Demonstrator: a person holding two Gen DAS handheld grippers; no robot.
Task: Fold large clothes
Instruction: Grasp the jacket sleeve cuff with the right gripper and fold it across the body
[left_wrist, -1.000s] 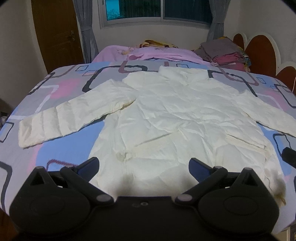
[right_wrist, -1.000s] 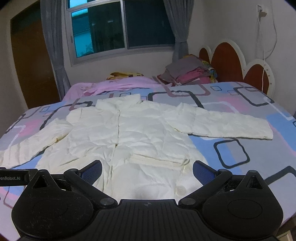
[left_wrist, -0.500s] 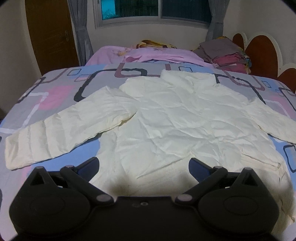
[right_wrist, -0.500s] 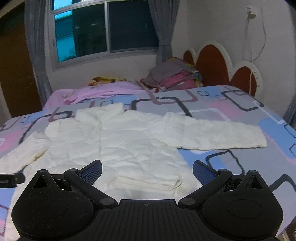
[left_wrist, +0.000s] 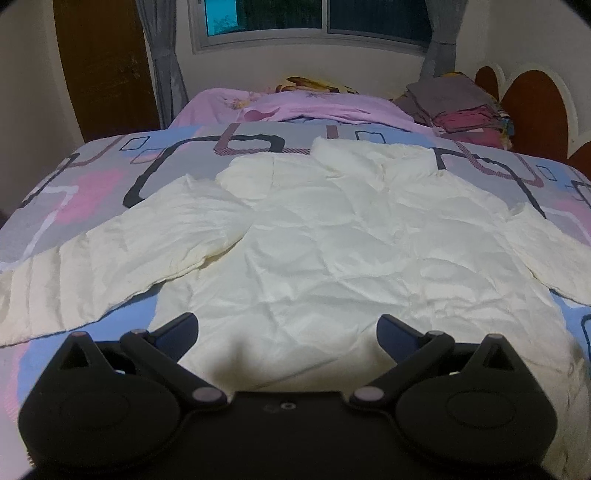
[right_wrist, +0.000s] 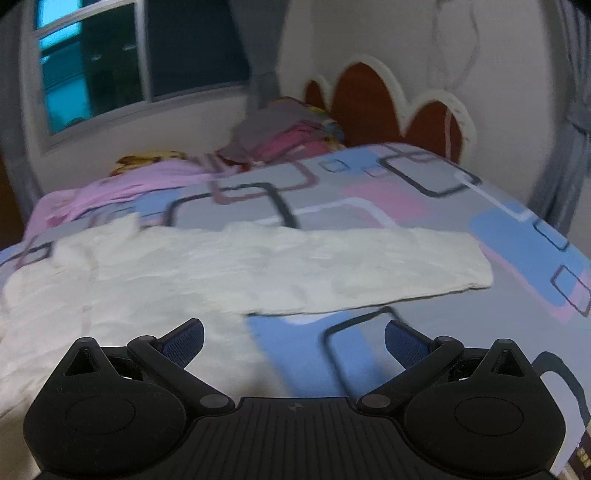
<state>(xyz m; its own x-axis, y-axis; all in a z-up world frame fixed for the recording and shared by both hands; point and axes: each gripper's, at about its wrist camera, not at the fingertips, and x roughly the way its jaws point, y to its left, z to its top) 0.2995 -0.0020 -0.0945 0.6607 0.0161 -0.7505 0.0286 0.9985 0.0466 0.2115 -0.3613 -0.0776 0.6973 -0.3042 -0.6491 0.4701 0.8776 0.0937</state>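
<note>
Cream padded jacket (left_wrist: 332, 251) lies spread flat on the patterned bedspread (left_wrist: 92, 184), both sleeves out sideways. Left gripper (left_wrist: 287, 326) hovers over the lower body panel, jaws wide, holding nothing. Right gripper (right_wrist: 294, 334) also wide and empty, aimed at bedspread below the right sleeve (right_wrist: 369, 269); that view is blurred, so contact is hard to judge, probably none.

Step in hand: approach for first fold. Take the sleeve near the cuff, pinch both layers, and carry it across the chest.

Collar points toward the window (left_wrist: 314, 18); hem nearest. The body's long axis runs hem to collar, sleeves across it.
</note>
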